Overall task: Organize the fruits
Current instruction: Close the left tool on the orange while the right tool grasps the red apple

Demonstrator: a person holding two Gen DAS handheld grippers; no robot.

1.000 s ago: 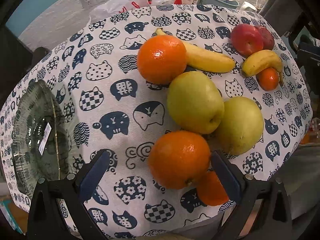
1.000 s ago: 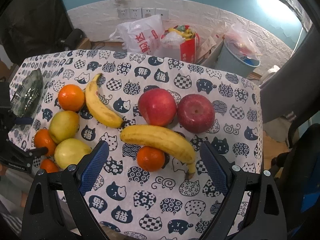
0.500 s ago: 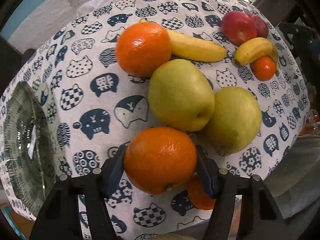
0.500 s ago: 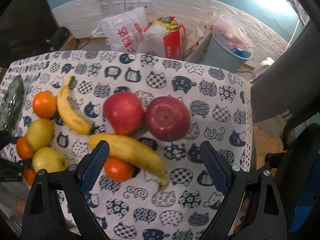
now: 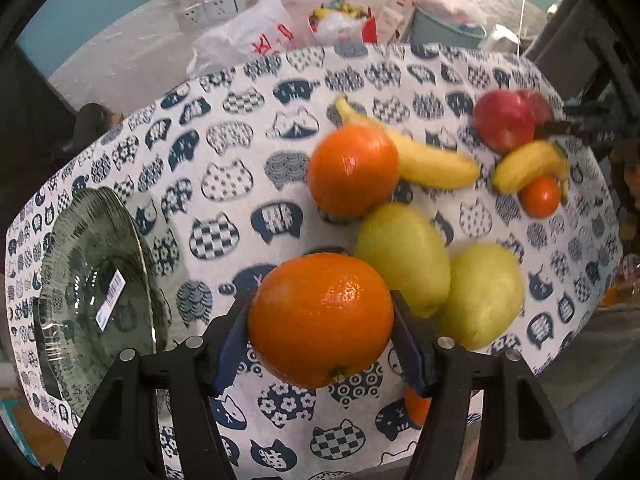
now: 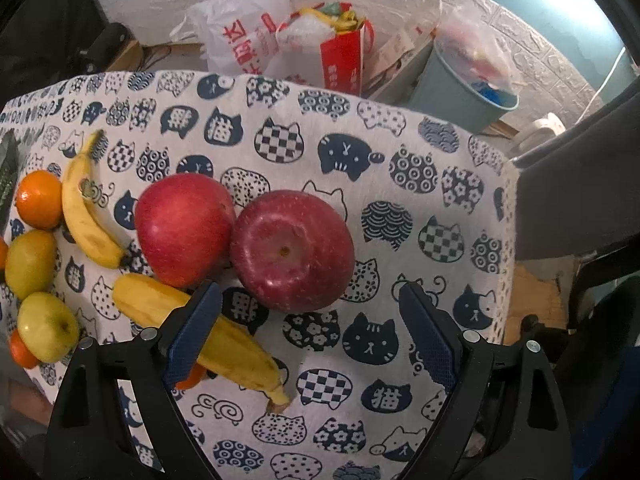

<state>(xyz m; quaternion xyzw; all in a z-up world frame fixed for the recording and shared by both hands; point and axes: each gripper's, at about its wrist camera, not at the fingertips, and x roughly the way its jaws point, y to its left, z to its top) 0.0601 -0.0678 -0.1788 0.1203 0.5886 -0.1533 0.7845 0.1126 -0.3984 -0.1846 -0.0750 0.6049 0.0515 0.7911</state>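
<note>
My left gripper (image 5: 320, 340) is shut on a large orange (image 5: 320, 318) and holds it just above the cat-print tablecloth (image 5: 240, 184). A green glass plate (image 5: 92, 280) lies to its left. Behind it lie another orange (image 5: 352, 170), two yellow-green pears (image 5: 402, 258), two bananas (image 5: 432, 160) and two red apples (image 5: 504, 120). My right gripper (image 6: 312, 336) is open, its jaws just short of the darker red apple (image 6: 292, 250), which touches a second red apple (image 6: 182, 228). A banana (image 6: 208, 330) lies under its left finger.
A small orange (image 5: 540, 196) sits under the far banana. Another small orange (image 5: 416, 404) shows behind my left gripper's right finger. Beyond the table stand plastic bags (image 6: 244, 36), a red bag (image 6: 340, 56) and a grey bin (image 6: 464, 80). The table edge (image 6: 508, 240) runs at the right.
My left gripper closed on the near orange and lifted it. My right gripper moved forward and down toward the darker red apple, still open.
</note>
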